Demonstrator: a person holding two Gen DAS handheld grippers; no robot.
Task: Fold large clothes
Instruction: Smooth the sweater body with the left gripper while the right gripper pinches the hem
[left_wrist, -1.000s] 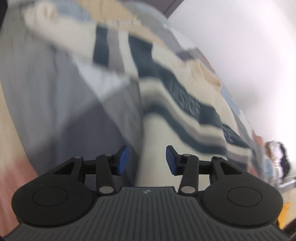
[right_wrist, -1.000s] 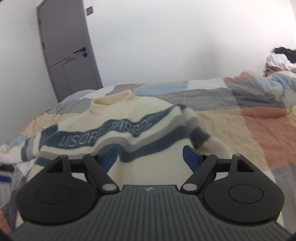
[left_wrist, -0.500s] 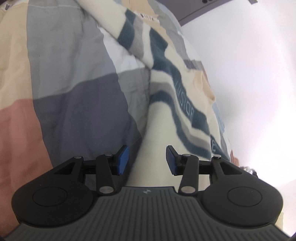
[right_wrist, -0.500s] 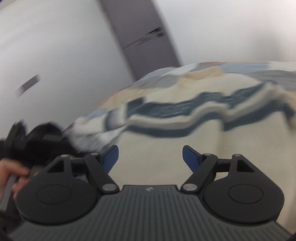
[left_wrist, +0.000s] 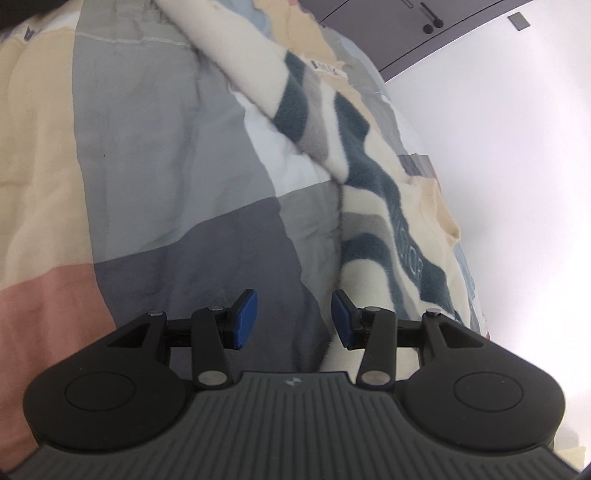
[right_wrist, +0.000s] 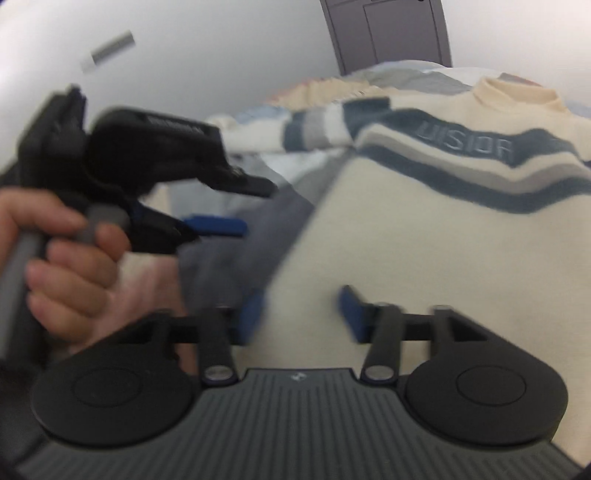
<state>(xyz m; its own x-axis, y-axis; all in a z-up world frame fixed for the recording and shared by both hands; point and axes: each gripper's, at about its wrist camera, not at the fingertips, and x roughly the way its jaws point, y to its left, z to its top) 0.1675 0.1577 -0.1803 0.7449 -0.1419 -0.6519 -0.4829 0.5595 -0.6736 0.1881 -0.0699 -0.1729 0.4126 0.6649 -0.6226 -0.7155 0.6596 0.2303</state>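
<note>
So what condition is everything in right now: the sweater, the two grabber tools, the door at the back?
Sweater: spread flat on the quilt, front up, not yet folded, one sleeve stretched out sideways.
Left gripper: jaws apart, nothing between the pads, over the quilt by the sweater's side edge.
Right gripper: jaws just been closing, a gap remains, pads not pressing the sweater below.
Quilt: laid over the bed, slightly wrinkled.
Door: shut.

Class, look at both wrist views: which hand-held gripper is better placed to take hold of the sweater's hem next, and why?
Probably the right hand-held gripper: cream sweater fabric lies between its fingers. The left hand-held gripper hangs mostly over the patchwork quilt beside the sweater's edge.
</note>
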